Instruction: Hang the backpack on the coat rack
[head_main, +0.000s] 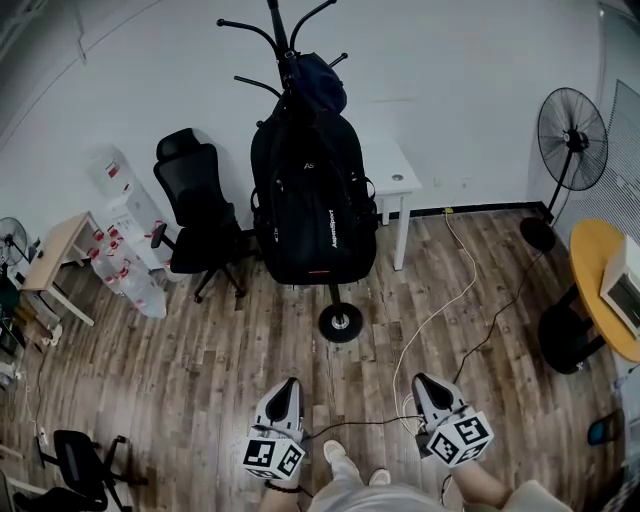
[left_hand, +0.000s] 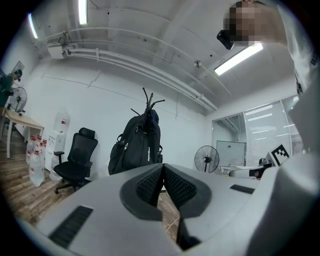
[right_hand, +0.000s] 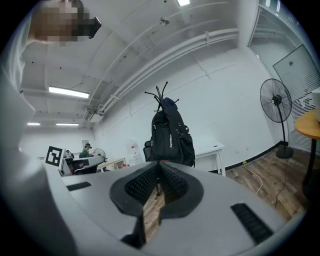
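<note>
Head view: the bulky black backpack (head_main: 312, 195) is hanging upright from the coat rack (head_main: 283, 30) by the far wall, with the left claw (head_main: 283, 385) and right claw (head_main: 428, 383) hovering near, well apart from it. Left gripper view: the claw (left_hand: 162, 172) is pressing together, empty. Right gripper view: likewise (right_hand: 159, 170), facing the pack (right_hand: 171, 137); giving the rack a wide berth seems wisest.

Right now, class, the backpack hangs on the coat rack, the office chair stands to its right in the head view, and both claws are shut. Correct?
No: the head view shows the office chair left of the backpack, not right. The backpack hangs on the coat rack, and the left claw and right claw are shut.
</note>
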